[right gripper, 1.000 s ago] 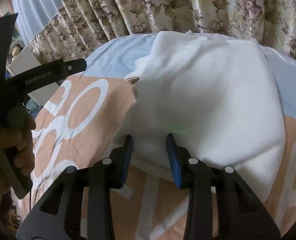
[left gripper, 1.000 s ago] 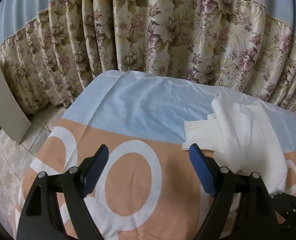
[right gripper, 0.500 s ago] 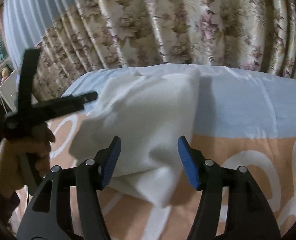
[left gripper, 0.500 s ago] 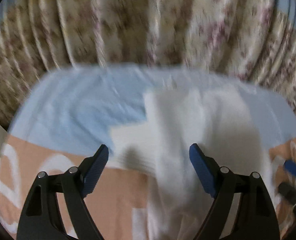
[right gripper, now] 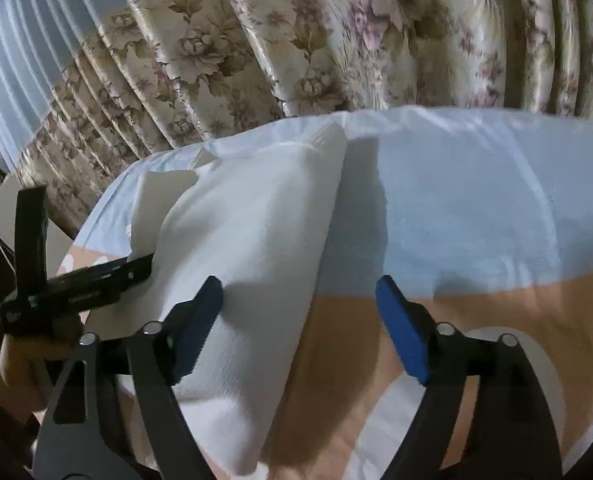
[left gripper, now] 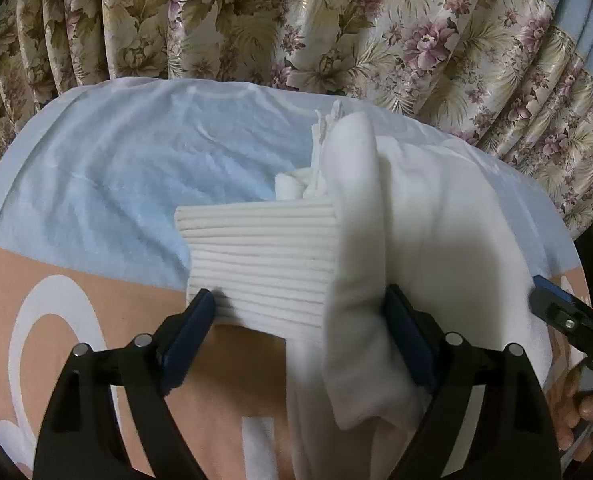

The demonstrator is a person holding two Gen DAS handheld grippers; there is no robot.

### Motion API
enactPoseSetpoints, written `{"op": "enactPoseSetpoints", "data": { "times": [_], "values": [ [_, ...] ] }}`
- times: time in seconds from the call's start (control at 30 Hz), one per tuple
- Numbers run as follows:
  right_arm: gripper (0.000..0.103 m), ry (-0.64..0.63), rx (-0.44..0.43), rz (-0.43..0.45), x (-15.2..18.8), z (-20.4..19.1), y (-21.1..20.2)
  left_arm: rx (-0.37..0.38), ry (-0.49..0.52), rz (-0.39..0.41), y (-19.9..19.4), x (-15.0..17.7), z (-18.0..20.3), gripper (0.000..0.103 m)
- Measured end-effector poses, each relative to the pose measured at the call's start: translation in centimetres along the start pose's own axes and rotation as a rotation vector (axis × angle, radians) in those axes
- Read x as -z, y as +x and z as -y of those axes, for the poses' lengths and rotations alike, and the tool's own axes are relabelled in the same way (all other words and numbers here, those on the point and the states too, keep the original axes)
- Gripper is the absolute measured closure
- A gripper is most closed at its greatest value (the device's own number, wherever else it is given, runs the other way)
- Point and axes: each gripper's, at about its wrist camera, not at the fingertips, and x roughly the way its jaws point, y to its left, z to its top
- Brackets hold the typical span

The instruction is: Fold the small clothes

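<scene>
I am hovering both grippers over a white sweater [left gripper: 436,216] lying partly folded on the bed [left gripper: 108,184].

Left gripper [left gripper: 300,322] fingers are spreading around the ribbed cuff [left gripper: 264,256]; right gripper [right gripper: 300,312] fingers are spreading, pinching nothing. Closing carelessly could, I judge, drag the folded layers apart.

The right gripper [right gripper: 298,320] is hovering with its jaws spread wide over the bedsheet [right gripper: 456,208]. The white sweater [right gripper: 256,248] is lying under its left finger (partly folded), while the left gripper [right gripper: 96,280] is touching the sweater's far edge.
</scene>
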Motion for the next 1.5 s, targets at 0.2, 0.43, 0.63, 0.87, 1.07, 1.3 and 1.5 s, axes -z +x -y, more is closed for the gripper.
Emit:
{"op": "enactPoseSetpoints", "data": {
  "times": [0.2,0.43,0.63,0.87,1.07,1.3,1.5],
  "values": [
    [0.023,0.035,-0.037,-0.081,-0.1,0.5,3.0,-0.044,0.074,0.011,-0.3,0.1,2.6,0.054],
    [0.061,-0.002,-0.037,-0.090,-0.3,-1.7,3.8,-0.160,0.048,0.038,-0.2,0.4,4.5,0.068],
    [0.073,-0.079,0.035,-0.058,-0.3,-3.5,3.0,-0.206,0.045,0.033,-0.4,0.1,5.5,0.074],
    [0.075,-0.165,0.102,0.024,-1.1,-4.6,-0.5,-0.155,0.033,0.052,-2.1,0.7,8.7,0.075],
    [0.075,-0.188,0.161,0.066,-1.7,-0.8,-6.5,-0.077,0.055,0.056,-2.4,2.6,17.4,0.075],
    [0.075,-0.139,0.287,0.052,0.6,10.7,-12.5,-0.043,0.097,0.026,0.2,5.4,30.4,0.074],
    [0.073,-0.051,0.310,0.009,4.1,18.5,-13.0,-0.131,0.132,0.056,0.8,6.7,32.7,0.069]
  ]
}}
